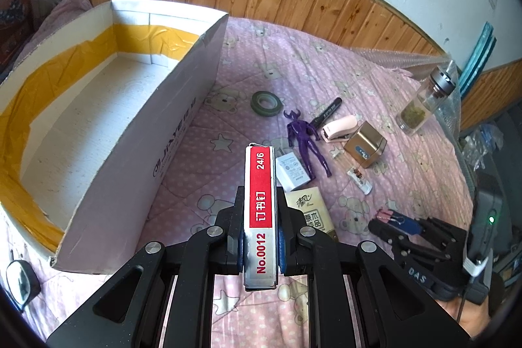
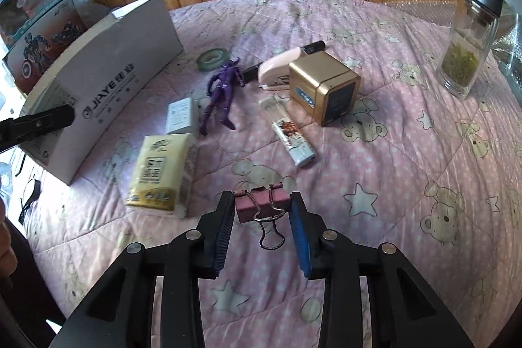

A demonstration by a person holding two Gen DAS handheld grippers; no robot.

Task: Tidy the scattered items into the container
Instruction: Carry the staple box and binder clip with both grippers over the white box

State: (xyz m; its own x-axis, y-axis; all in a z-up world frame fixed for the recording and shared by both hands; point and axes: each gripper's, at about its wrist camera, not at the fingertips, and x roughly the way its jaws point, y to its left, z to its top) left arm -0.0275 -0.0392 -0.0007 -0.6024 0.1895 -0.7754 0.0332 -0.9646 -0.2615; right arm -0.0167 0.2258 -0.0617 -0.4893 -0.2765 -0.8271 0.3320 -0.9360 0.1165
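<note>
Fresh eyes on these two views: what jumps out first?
The red-and-silver staple box, clamped upright in the left gripper beside the open cardboard box. Then the pink binder clip between the right gripper fingers, and the purple figure among clutter on the pink quilt.

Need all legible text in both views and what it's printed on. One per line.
"No.0012", "订书钉", "24/6": staple box clamped in the left gripper.
"JIAYE": side of the cardboard box; smaller lines beneath are too small to read.
"DAS": body of the right gripper, seen from the left wrist.
"清风", "原木": tissue pack; the rest is unclear.
Charger, gold tin, marker, lighter: print too small or blurred.
</note>
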